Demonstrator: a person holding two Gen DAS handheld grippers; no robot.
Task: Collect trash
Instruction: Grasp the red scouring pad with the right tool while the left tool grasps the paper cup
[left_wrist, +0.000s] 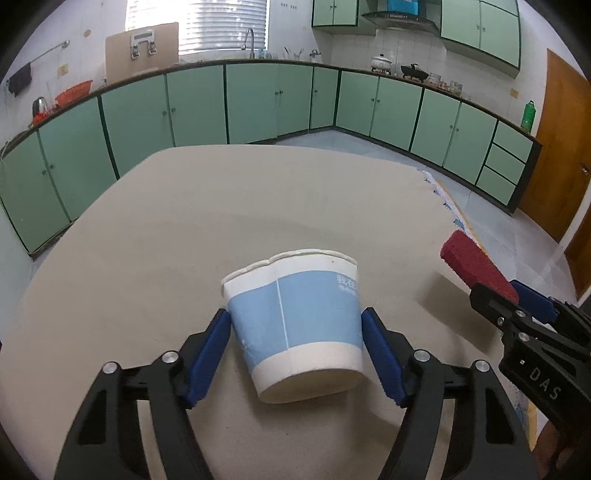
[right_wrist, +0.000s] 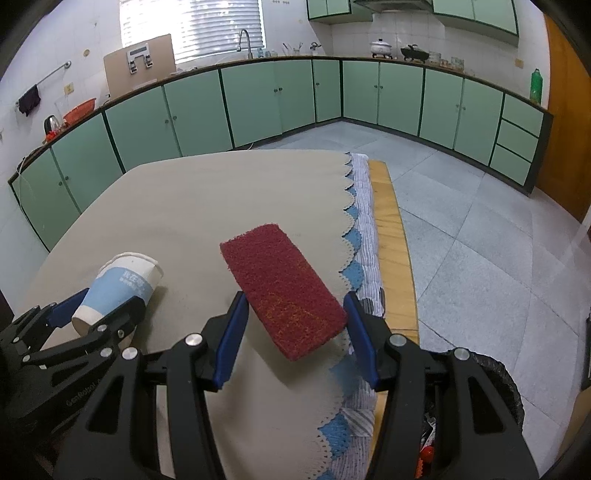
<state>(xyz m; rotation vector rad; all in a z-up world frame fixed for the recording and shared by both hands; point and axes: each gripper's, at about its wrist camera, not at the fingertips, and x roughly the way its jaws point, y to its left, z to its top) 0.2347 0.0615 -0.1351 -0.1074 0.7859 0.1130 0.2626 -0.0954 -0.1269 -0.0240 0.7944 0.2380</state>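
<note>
The cup (left_wrist: 295, 325) is sitting tilted between the blue pads of the left claw (left_wrist: 295, 350), rim leaning away toward twelve o'clock and base toward the camera. Its rim is crumpled inward at about eleven o'clock. The left claw is pinching the cup's blue band from nine and three o'clock, both pads touching the paper wall, the fingers spread roughly halfway. In the right wrist view the cup (right_wrist: 118, 288) is showing at eight o'clock, leaning in the left claw (right_wrist: 99, 306); its base appears to be lifted just off the cloth, though the angle is making that hard to confirm.

The red pad (right_wrist: 284, 291) is being held in the right claw (right_wrist: 295, 332), its near end gripped from both sides and its far end sticking out toward eleven o'clock above the cloth. The right claw's fingers are standing about half open around it. In the left wrist view the red pad (left_wrist: 476, 266) is jutting from the right claw (left_wrist: 517, 302) at three o'clock, well apart from the cup.

The tan cloth (right_wrist: 221, 192) is covering the table, its scalloped blue edge running along at two o'clock. A bin (right_wrist: 495, 376) lined with a black bag is standing on the floor at five o'clock, partly hidden behind the right claw's frame. Green cabinets (left_wrist: 258, 103) are lining the walls beyond.
</note>
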